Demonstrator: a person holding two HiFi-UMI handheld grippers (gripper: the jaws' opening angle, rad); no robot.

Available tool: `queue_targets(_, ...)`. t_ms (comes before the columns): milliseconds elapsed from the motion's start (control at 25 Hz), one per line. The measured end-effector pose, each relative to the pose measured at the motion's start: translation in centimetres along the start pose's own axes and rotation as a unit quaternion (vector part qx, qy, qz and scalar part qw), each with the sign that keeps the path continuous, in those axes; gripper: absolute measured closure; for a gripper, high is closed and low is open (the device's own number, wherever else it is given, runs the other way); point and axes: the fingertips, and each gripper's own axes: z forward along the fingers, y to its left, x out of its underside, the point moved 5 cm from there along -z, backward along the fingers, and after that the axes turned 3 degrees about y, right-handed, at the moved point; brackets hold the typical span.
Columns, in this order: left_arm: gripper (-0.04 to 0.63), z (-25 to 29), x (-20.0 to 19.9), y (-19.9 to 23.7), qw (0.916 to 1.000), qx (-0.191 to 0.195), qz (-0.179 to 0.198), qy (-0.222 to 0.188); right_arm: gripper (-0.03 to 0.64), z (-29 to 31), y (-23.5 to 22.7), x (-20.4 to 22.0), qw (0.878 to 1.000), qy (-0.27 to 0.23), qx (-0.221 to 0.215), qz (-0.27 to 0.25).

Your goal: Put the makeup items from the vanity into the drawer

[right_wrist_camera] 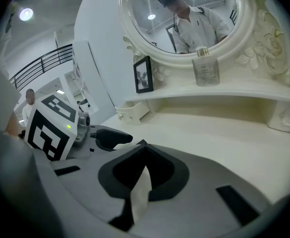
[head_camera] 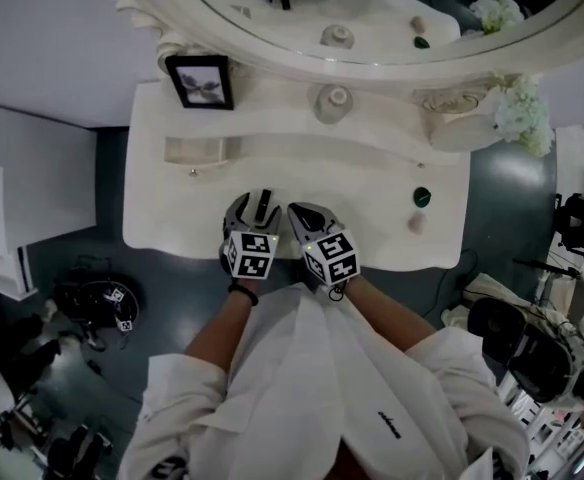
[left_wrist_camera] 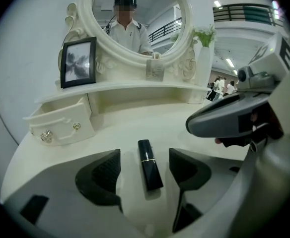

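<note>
Left gripper view: black lipstick (left_wrist_camera: pixel 150 165) lying between the parted jaws of the left gripper (left_wrist_camera: pixel 145 155), pads clear of it.
Location: vanity (head_camera: pixel 372 163), middle of front edge. Small drawer (left_wrist_camera: pixel 60 125) stands open at back left. Right gripper (right_wrist_camera: pixel 142 150) just beside, jaws together, nothing between them. Small green item (head_camera: pixel 422 196) near right edge.

Head view looks steeply down on the cream vanity worktop (head_camera: pixel 372 168); both gripper views sit low and close, facing the round white-framed mirror (left_wrist_camera: pixel 155 14).
</note>
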Motion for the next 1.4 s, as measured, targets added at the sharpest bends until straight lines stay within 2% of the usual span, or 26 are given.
queue_targets(320,0.314,0.6,-0.2,0.5,0.9998,-0.007,0.012,0.012,0.598,1.1,-0.3,0.1,1.000,0.006,-0.006,0.007)
queue_targets(600,0.362,0.9,0.0,0.0,0.9998,0.002,0.014,0.015,0.598,0.8,-0.6,0.0,1.000,0.003,-0.008,0.008)
queue_targets(800,0.474,0.8,-0.2,-0.8,0.9996,0.005,0.019,0.018,0.600,0.5,-0.7,0.1,1.000,0.004,-0.009,0.007)
queue_targets(1000,0.479,0.7,-0.4,-0.8,0.9997,0.003,0.021,0.011,0.598,0.5,-0.5,0.0,1.000,0.004,-0.011,0.001)
queue_targets(1400,0.482,-1.3,-3.3,0.4,0.9993,0.000,-0.005,-0.036,0.598,1.7,0.0,-1.8,1.000,0.000,-0.017,-0.012)
